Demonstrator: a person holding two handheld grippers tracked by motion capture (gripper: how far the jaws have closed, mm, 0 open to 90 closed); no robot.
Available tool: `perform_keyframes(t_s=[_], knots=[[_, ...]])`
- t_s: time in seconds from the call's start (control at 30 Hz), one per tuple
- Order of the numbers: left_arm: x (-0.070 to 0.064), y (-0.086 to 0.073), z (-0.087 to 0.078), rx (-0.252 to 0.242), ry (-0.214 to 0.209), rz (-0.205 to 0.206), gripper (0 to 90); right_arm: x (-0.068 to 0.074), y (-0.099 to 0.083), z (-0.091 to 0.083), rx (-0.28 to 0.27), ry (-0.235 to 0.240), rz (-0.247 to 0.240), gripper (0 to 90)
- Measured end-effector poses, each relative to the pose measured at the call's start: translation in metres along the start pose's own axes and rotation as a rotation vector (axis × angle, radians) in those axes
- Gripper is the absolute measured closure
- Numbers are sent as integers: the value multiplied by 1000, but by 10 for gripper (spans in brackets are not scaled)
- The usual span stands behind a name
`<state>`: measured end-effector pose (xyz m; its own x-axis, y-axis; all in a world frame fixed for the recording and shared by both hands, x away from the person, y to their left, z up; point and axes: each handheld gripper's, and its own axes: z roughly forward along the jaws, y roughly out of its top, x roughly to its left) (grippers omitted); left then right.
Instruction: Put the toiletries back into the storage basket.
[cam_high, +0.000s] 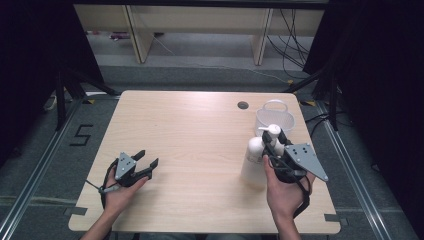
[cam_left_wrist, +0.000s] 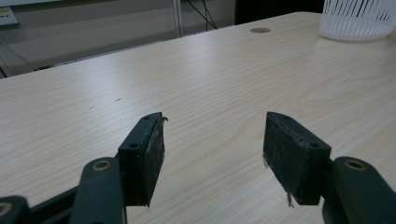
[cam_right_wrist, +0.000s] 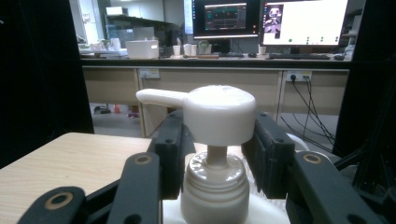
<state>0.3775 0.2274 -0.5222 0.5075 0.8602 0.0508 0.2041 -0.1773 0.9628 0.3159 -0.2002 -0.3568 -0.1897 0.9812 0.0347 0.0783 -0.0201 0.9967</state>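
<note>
Holding the pump bottle (cam_high: 254, 160) at the lower right of the high view, the right gripper (cam_high: 274, 137) has its 2 black jaws set on either side of the pump head (cam_right_wrist: 219, 114); in the right gripper view the pads sit against the collar just under the head, so the tool looks clamped on the bottle's neck, with the nozzle pointing toward the left of that frame. The bottle stands upright on the table (cam_high: 200, 145), close to the right edge. At the lower left of the high view the left gripper (cam_high: 148, 160) rests low over the wood with its jaws apart and nothing between them, well away from the bottle. Farther back, at the upper right of the tabletop, a white slatted basket (cam_high: 275, 120) stands just behind the bottle, beside a small round hole (cam_high: 243, 105) in the surface. The work in hand seems to be carrying the bottle to that basket. To do it well, keep the squeeze firm on the neck, lift straight up so the base clears the rim, avoid pressing the head down, and lower it upright inside.
</note>
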Motion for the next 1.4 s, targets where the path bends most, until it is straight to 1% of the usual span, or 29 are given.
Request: perform_keyframes(t_s=[0.03,0.07,0.1,0.17,0.2,0.23,0.3,0.4,0.43,0.53,0.67,0.7,0.73,0.77,0.83,0.87,0.9,0.93,0.97,1.0,1.03,1.17,1.2,1.23,1.27,1.33,1.4], knots=[[0,0,0,0,0,1,381,0,0,1,-1,6,13,605],[0,0,0,1,0,1,381,-3,1,1,-11,1,-11,605],[0,0,0,1,0,1,381,-3,1,1,-11,1,-11,605],[0,0,0,1,0,1,381,-4,3,2,-9,-6,13,605],[0,0,0,1,0,2,381,-4,3,2,-9,-6,13,605],[0,0,0,0,0,1,381,-7,4,2,-15,-13,1,605],[0,0,0,0,0,0,381,-8,5,3,-11,-12,0,605],[0,0,0,1,0,1,381,-9,6,4,-22,-18,-4,605],[0,0,0,1,0,1,381,-10,7,5,-15,-11,2,605],[0,0,0,0,0,0,380,-11,8,7,-26,-7,11,605],[0,0,0,-1,-1,-3,380,-13,9,8,-27,-13,-1,605],[0,0,0,-2,-1,-3,380,-13,9,10,-31,-9,7,605],[0,0,0,-2,-1,-3,380,-14,10,9,-27,-14,5,605],[0,0,0,-2,-1,-3,380,-14,11,10,-35,-19,0,605],[0,0,0,-2,-1,-3,380,-14,12,11,-37,-14,8,605],[0,0,0,-2,-1,-4,380,-16,13,10,-37,-25,-8,605],[0,0,0,-3,-1,-4,380,-15,14,10,-36,-23,9,605],[0,0,0,-2,-1,-4,379,-17,15,11,-47,-26,0,605],[0,0,0,-3,-1,-4,379,-17,16,11,-45,-27,6,605],[0,0,0,-2,0,-4,379,-18,16,12,-52,-29,-3,605],[0,0,0,-2,0,-4,379,-18,17,12,-49,-32,4,605],[0,0,0,-2,0,-4,379,-22,20,14,-62,-37,-15,605],[0,0,0,-2,0,-4,379,-21,20,14,-56,-38,5,605],[0,0,0,-2,0,-4,379,-22,21,14,-53,-44,-4,605],[0,0,0,-2,0,-4,378,-22,22,14,-53,-42,7,605],[0,0,0,-1,0,-4,379,-24,23,15,-62,-49,-7,605],[0,0,0,-2,1,-4,379,-25,24,16,-57,-49,4,605]])
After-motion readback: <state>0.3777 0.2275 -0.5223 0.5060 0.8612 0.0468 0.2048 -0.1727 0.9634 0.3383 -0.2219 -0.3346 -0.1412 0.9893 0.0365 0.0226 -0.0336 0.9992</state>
